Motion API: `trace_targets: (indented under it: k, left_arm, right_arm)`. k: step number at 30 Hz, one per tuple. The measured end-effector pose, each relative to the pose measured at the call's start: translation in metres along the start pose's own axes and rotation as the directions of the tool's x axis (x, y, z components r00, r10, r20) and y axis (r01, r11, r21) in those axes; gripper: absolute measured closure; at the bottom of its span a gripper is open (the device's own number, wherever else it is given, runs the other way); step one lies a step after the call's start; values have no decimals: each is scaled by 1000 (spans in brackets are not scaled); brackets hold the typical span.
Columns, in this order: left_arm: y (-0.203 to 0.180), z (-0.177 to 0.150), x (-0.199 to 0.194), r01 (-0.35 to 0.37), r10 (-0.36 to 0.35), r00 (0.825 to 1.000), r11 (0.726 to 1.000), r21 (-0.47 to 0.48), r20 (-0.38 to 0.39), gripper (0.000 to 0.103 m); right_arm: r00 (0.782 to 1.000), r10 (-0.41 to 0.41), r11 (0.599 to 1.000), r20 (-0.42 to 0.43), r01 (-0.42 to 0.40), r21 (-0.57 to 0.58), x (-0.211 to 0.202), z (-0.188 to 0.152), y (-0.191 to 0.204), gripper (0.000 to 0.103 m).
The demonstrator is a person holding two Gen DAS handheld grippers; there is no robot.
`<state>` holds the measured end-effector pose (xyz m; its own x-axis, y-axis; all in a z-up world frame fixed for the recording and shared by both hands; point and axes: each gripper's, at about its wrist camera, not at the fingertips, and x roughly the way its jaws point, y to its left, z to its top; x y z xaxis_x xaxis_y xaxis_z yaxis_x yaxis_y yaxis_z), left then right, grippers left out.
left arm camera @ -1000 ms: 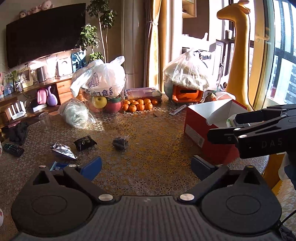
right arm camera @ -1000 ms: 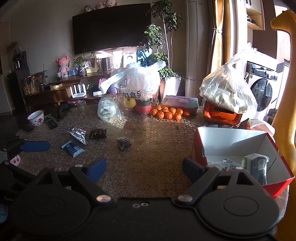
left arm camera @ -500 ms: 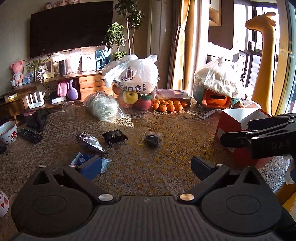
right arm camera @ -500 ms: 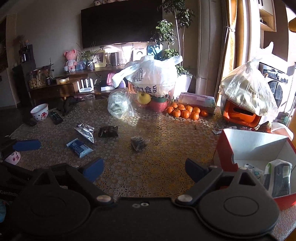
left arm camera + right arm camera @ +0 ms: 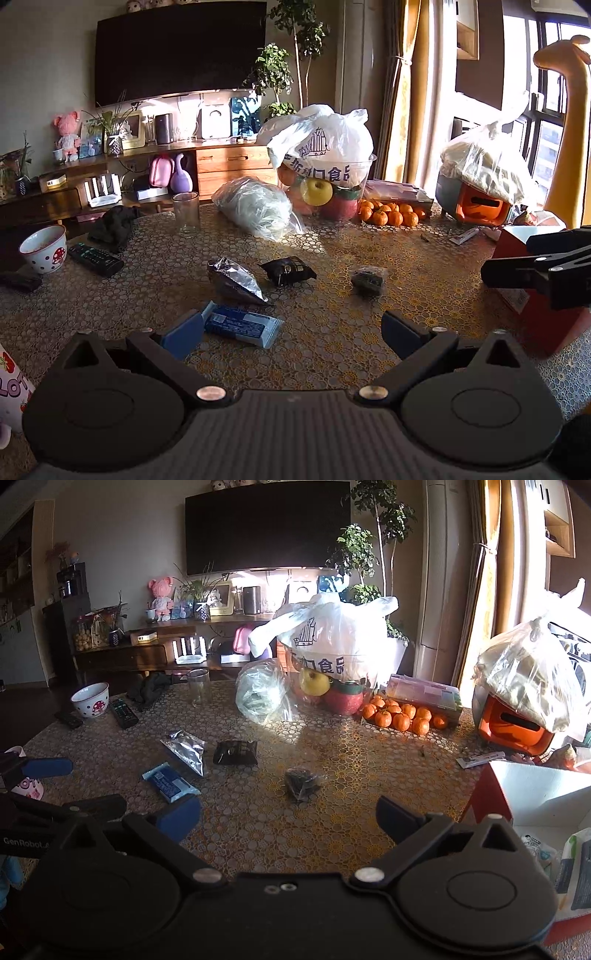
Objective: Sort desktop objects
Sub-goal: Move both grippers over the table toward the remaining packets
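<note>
Four small packets lie loose on the patterned surface in the left wrist view: a blue wrapper just ahead of the left tool, whose jaws stand spread with nothing between them, then a silver pouch, a black packet and a dark clear-wrapped lump farther out. In the right wrist view the right tool has just been opening and gapes wide and empty over the surface, the dark lump ahead of it, the blue wrapper near its left finger and the red box to its right.
</note>
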<state>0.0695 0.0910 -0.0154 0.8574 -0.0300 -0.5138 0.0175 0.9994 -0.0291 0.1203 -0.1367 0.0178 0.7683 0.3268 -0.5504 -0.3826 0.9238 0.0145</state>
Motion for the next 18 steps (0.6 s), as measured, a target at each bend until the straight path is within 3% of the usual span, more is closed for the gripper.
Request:
trace_targets:
  k: [18]
  left_arm:
    - [38,-12,68,-62,61,996,998,-10,-67,0]
  right_arm:
    - [999,21,1000,-32,-21,2,83,6,-5,0]
